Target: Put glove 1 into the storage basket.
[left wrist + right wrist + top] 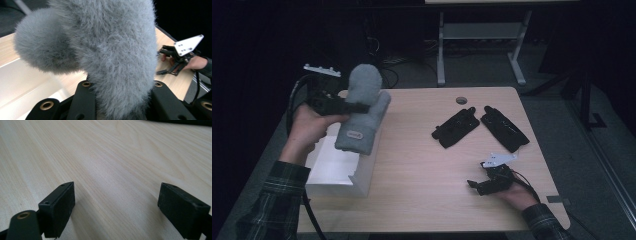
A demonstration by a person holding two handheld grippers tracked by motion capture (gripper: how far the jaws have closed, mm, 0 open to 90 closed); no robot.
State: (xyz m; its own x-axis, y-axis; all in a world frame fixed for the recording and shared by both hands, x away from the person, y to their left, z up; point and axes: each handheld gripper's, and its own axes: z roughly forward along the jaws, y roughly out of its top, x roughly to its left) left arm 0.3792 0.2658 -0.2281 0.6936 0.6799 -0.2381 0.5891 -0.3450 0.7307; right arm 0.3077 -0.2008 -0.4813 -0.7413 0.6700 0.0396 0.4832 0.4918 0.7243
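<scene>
Between the left claw's point(354, 106) jaws hangs the grey mitten point(362, 110), clamped.

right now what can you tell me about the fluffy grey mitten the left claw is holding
The fluffy grey fleece mitten looks soft and long-piled, with a rounded fingertip end, a separate rounded thumb lobe and a small label near its cuff. The left claw is shut on its middle, both black jaws pressed into the pile. It hangs tilted in the air, cuff downward, above the white open box at the table's left edge.
</scene>
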